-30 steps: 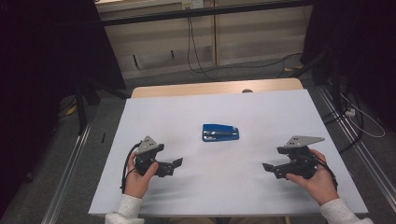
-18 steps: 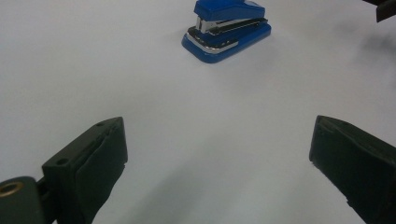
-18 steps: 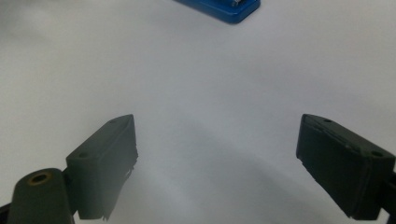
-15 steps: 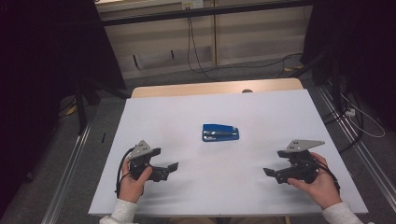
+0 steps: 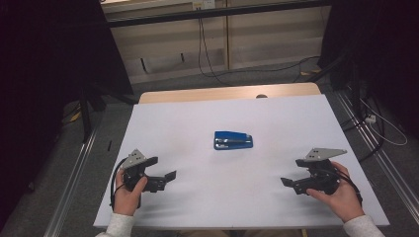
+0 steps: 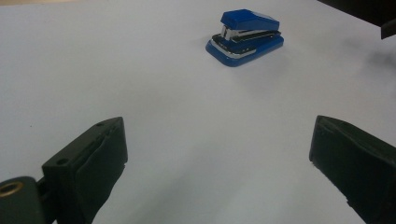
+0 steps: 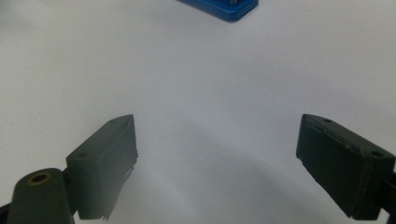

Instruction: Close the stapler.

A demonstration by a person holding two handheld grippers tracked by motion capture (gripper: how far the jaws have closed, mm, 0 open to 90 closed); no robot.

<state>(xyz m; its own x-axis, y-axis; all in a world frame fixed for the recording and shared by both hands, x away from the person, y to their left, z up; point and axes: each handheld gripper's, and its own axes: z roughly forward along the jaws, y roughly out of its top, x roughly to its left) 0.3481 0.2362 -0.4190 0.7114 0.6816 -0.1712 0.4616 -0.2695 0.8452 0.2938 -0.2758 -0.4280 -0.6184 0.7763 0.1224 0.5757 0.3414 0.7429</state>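
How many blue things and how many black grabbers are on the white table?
Blue stapler: 1
Black grippers: 2, the left gripper and the right gripper, both open and held over the table
Total: 3

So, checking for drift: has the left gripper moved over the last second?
Yes. The left gripper has drawn back toward the person, farther from the unmoved blue stapler.

Left tongs (image 5: 169,176), right tongs (image 5: 286,182) agape
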